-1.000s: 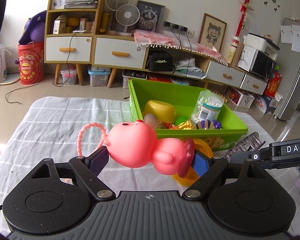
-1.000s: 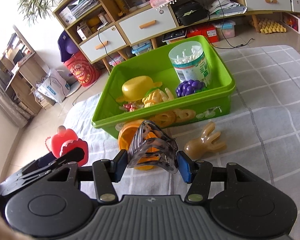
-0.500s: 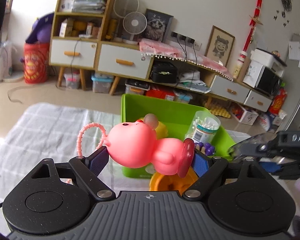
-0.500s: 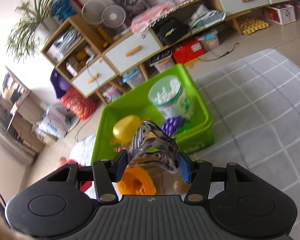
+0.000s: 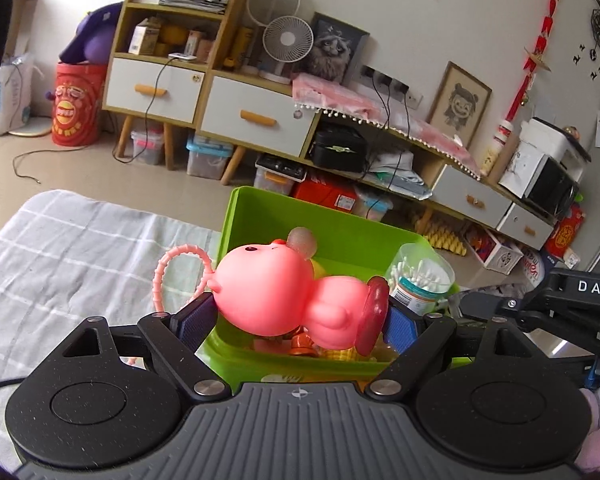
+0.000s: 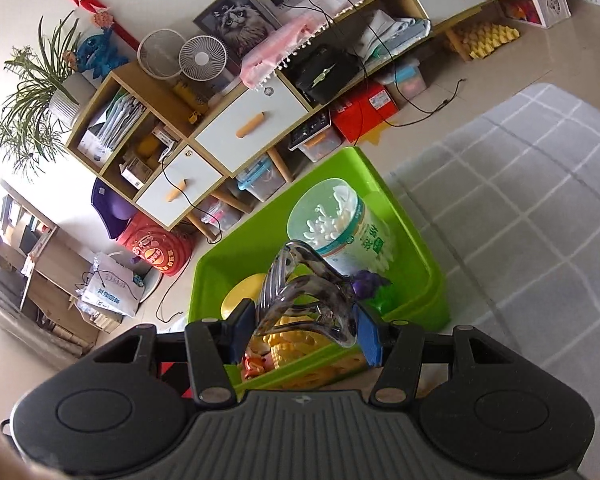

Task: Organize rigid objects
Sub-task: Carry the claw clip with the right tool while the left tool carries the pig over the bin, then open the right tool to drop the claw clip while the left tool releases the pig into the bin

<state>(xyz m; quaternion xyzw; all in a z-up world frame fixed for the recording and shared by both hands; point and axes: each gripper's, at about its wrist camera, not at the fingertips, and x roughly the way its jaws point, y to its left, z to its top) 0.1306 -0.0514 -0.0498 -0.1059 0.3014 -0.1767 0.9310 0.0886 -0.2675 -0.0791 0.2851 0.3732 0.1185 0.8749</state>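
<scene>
We hold one item in each gripper, both carried over the green bin [image 5: 300, 216].

Left gripper [image 5: 296, 316]: fingers closed on the pink toy mouse [image 5: 284, 292], gripped at its snout and at its round base, body lying sideways. It hangs over the near left part of the bin, clear of the contents.

Right gripper [image 6: 306, 330]: fingers closed on the clear hair claw clip [image 6: 304, 296], teeth pointing up and away. It hangs over the near edge of the bin.

Already in the bin: cotton swab jar [image 6: 340, 232] at the far right, purple toy grapes [image 6: 366, 280] beside it, yellow bowl [image 6: 244, 294], and a heap of yellow and orange toys we cannot sort out.

Status, our judgement: most of the sorting looks done. Two releases remain, mouse and clip. Whether anything is left on the checked cloth [image 6: 540, 200] near the bin, we cannot tell; the grippers hide that strip.
</scene>
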